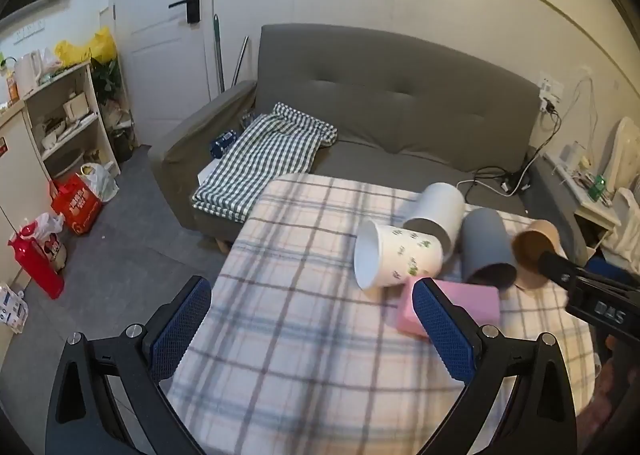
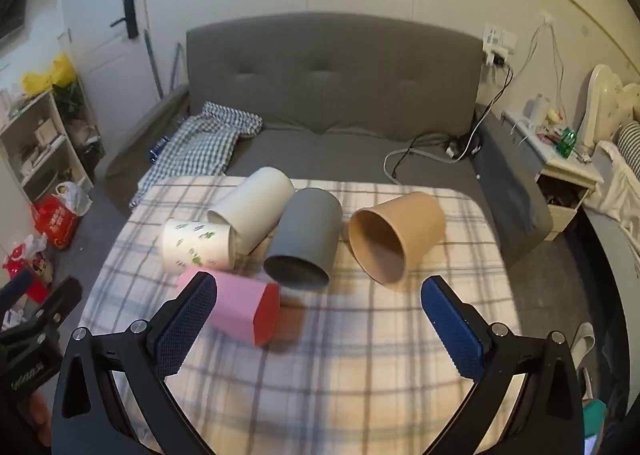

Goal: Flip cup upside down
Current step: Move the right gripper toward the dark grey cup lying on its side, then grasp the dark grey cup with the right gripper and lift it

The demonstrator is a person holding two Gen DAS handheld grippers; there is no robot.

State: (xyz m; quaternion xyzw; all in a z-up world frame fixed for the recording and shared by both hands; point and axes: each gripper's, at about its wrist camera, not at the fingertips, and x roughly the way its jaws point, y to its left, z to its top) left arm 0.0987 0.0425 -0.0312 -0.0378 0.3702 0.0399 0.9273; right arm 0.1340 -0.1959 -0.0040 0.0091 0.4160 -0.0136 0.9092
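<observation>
Your left gripper (image 1: 312, 297) and your right gripper (image 2: 319, 294) both stand wide apart, grasping nothing. The brown paper cup (image 2: 396, 235) lies on its side on the plaid tablecloth (image 2: 320, 375). Only the right wrist view shows its open mouth fully; in the left view the other gripper partly hides it.

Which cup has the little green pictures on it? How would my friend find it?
Look at the checked table in front of the grey sofa. Five cups lie tipped over there; it is the white cup at the far left of the bunch. Only it has small green prints; the others are plain.
</observation>
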